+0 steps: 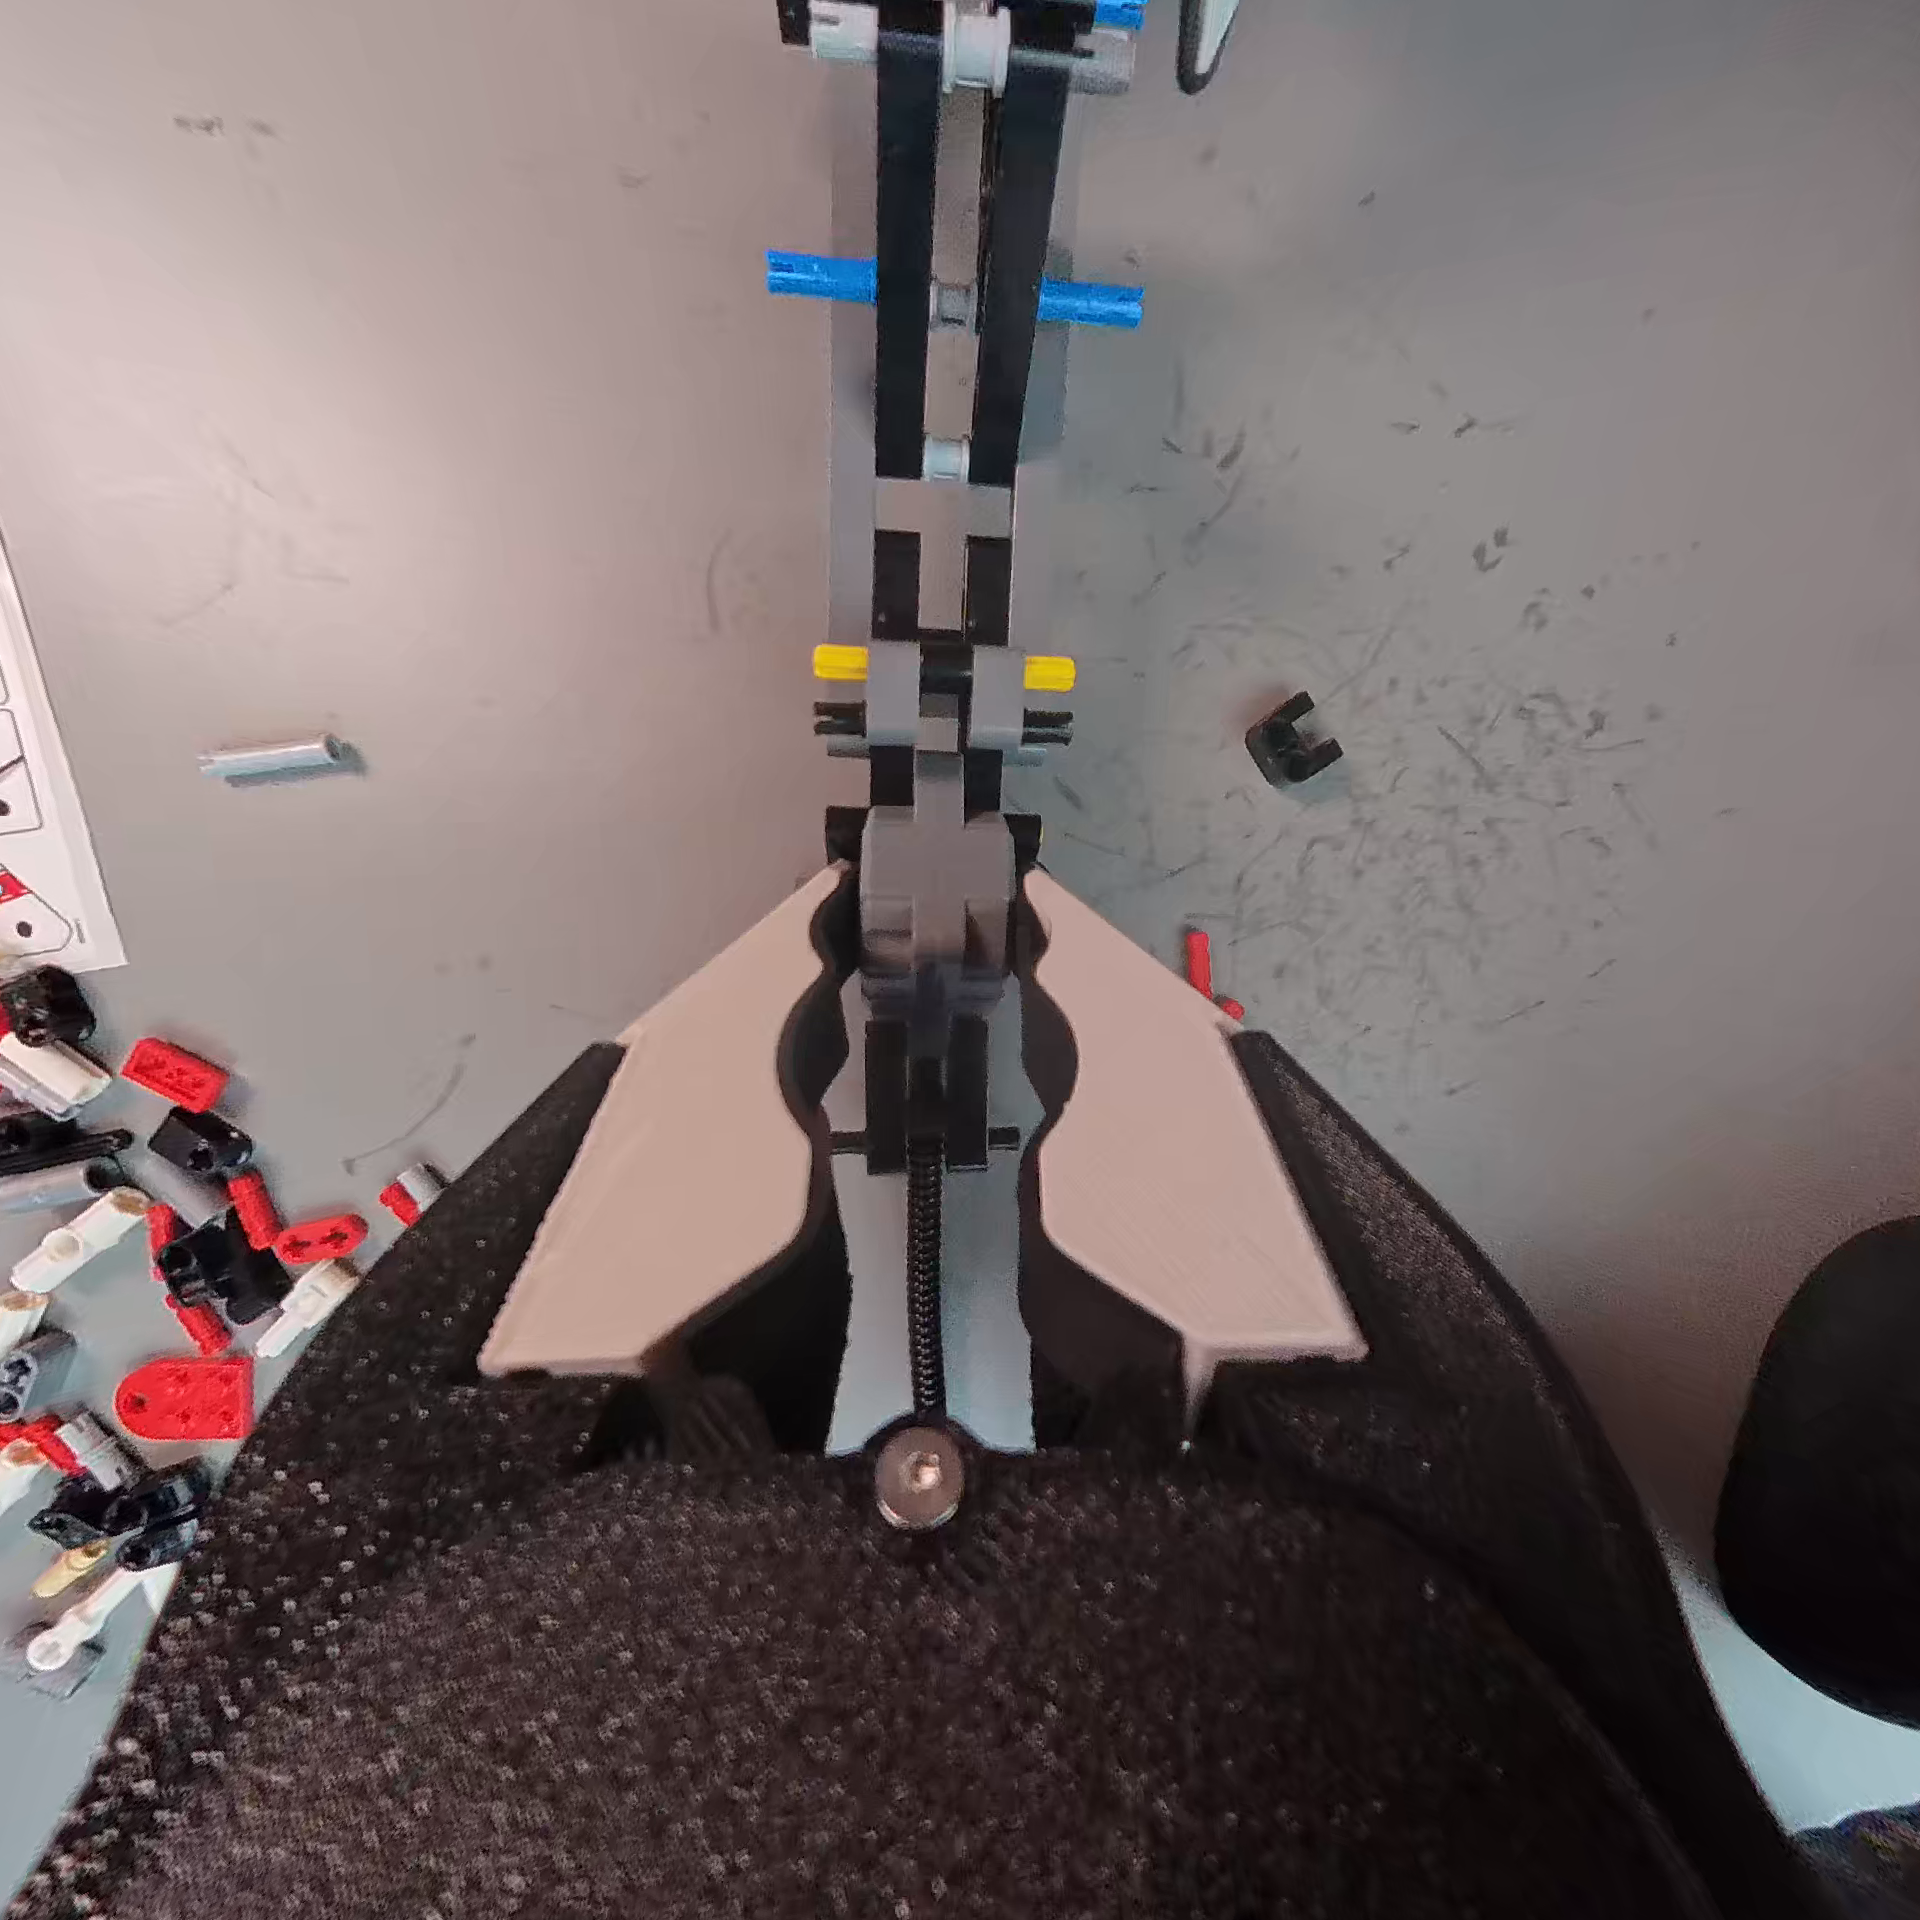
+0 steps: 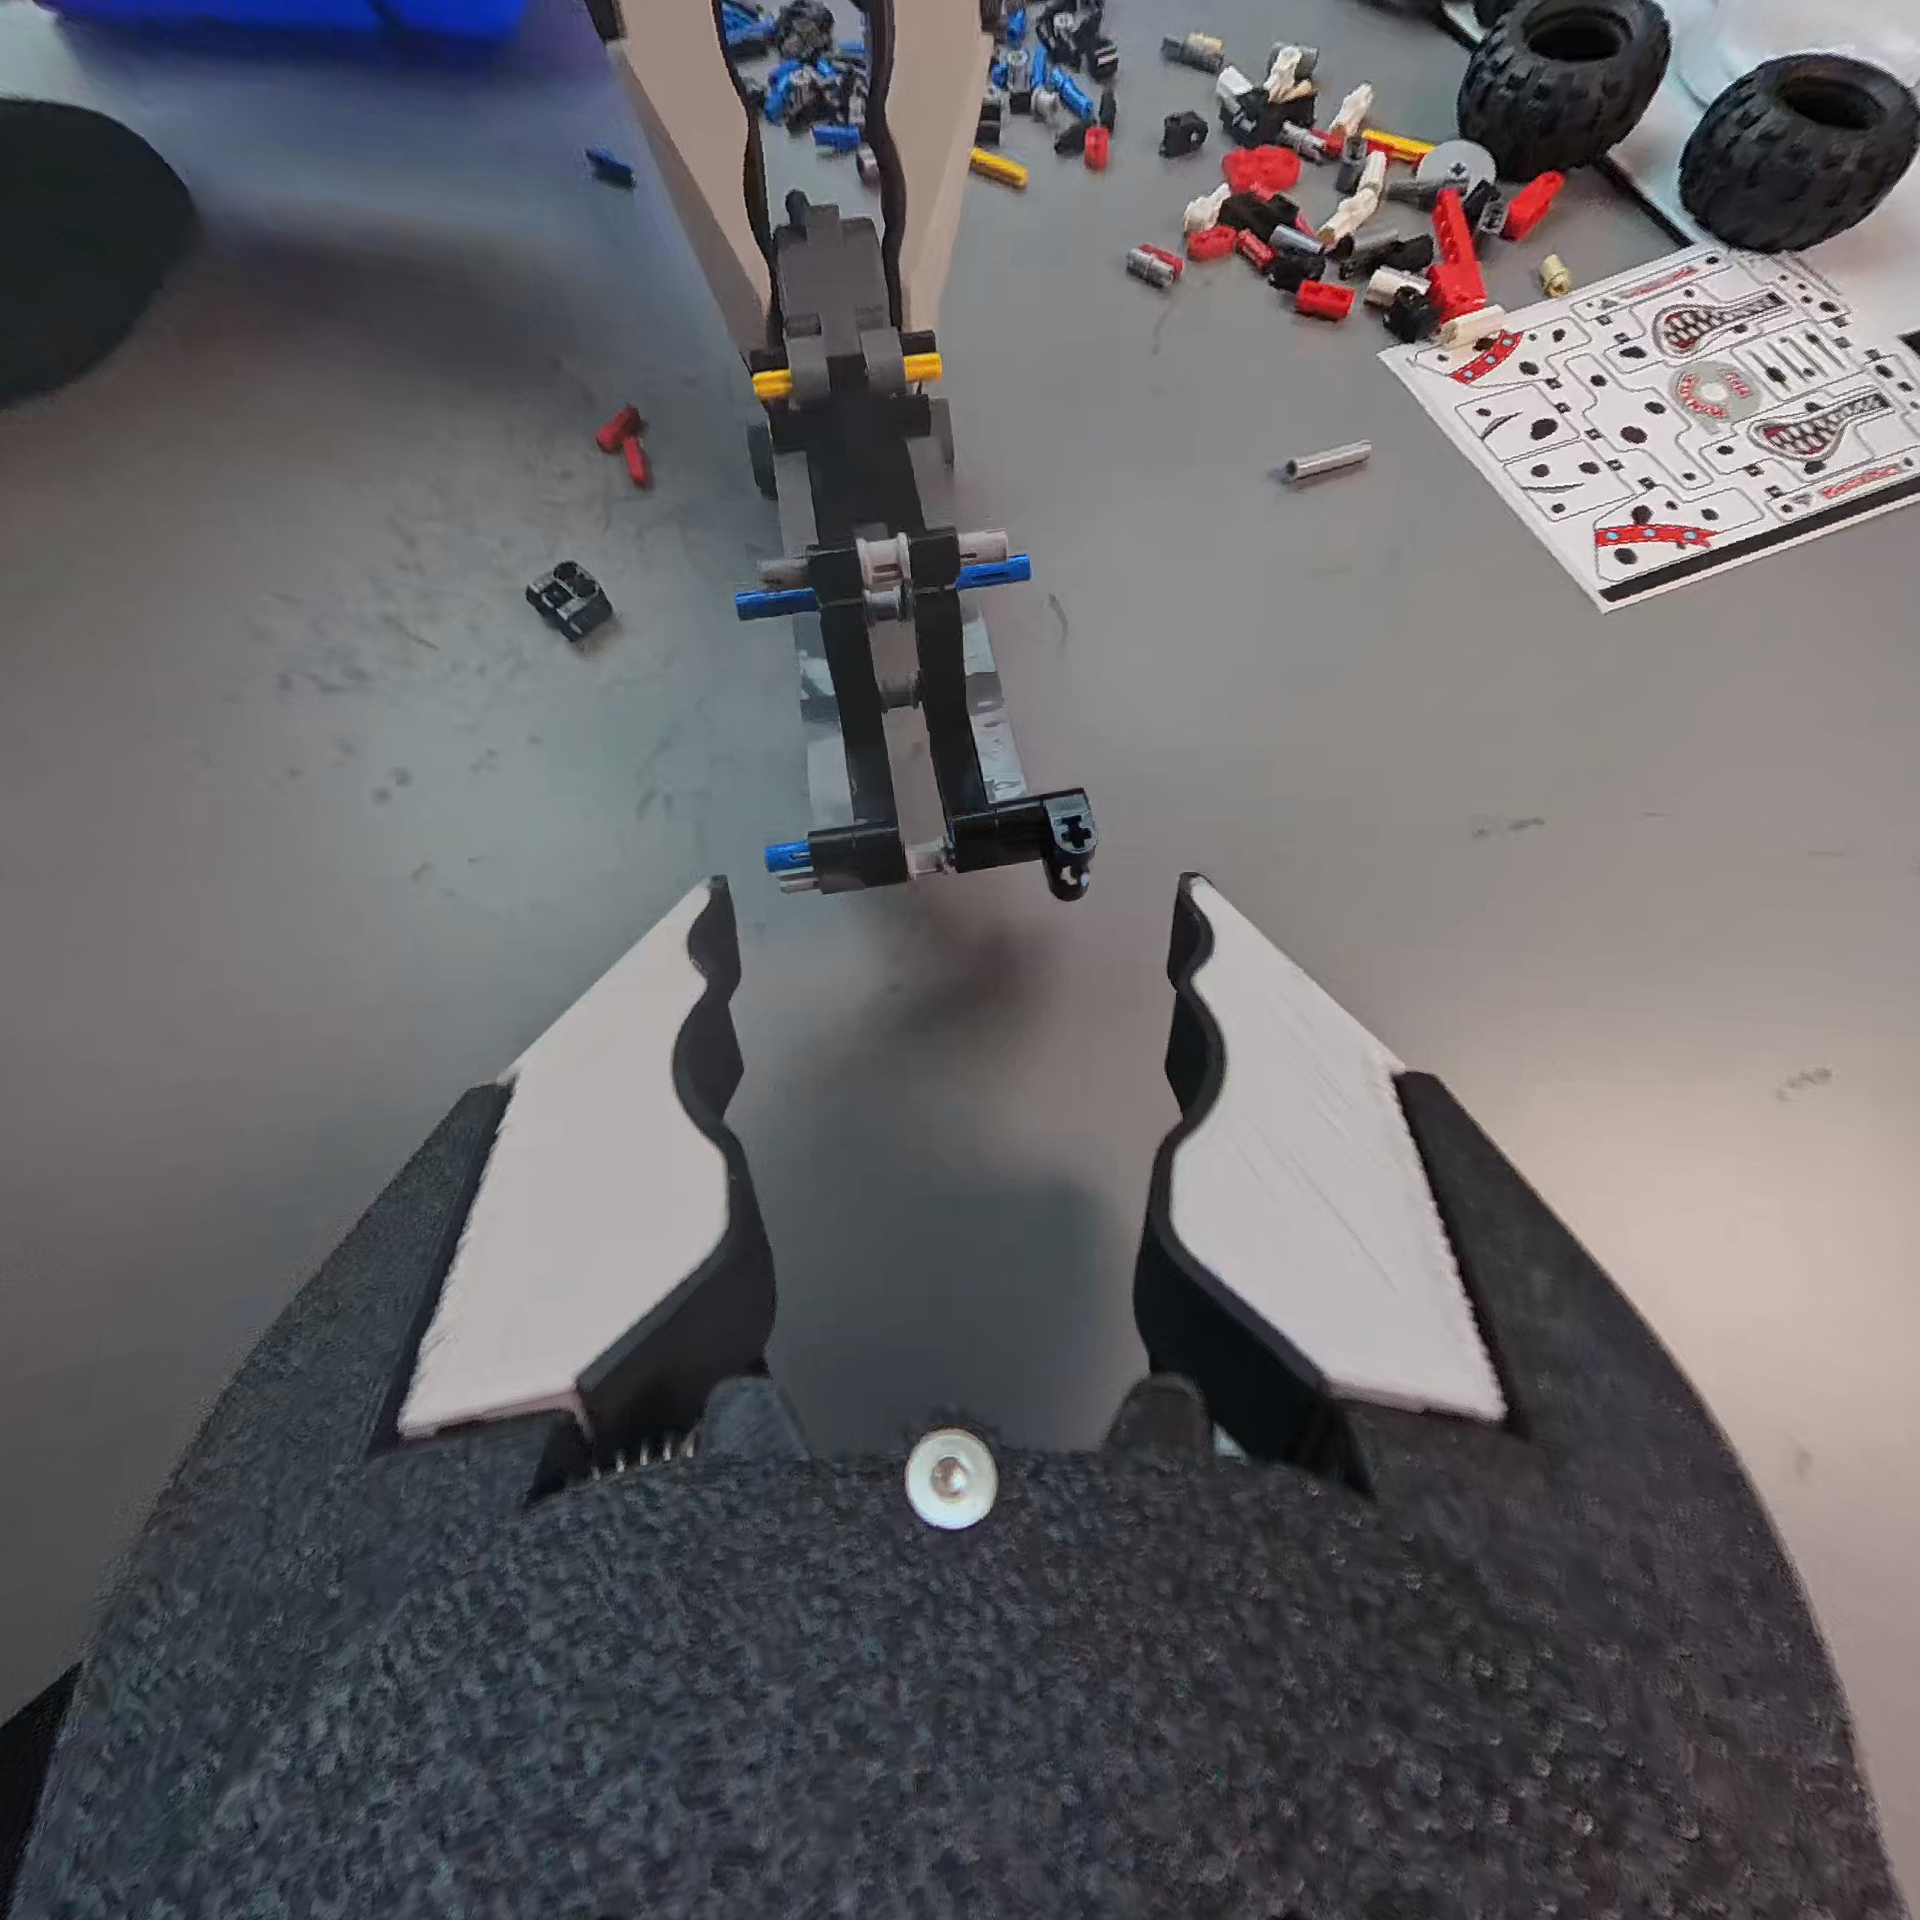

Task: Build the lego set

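A long black and grey lego frame (image 1: 943, 582) with blue, yellow and black pins sticking out sideways runs away from my left gripper (image 1: 935, 883), which is shut on the frame's grey near end. In the right wrist view the same frame (image 2: 894, 665) is held above the table, its far end in the left gripper (image 2: 831, 281). A black connector (image 2: 1065, 836) sits on the frame's near right corner. My right gripper (image 2: 951, 899) is open and empty, just short of that near end.
A grey table (image 2: 1351, 831) bears loose pieces: a black connector (image 2: 569, 601), red pins (image 2: 627, 442), a grey tube (image 2: 1327, 460). A sticker sheet (image 2: 1683, 416), a pile of red, black and white parts (image 2: 1340, 229) and two black tyres (image 2: 1558, 83) lie far right. My hands' fingertips stand some 15 centimetres from each other. About 7 centimetres separates my left fingertips from the black connector (image 2: 569, 601). Seen from the left wrist view (image 1: 1290, 716) as well.
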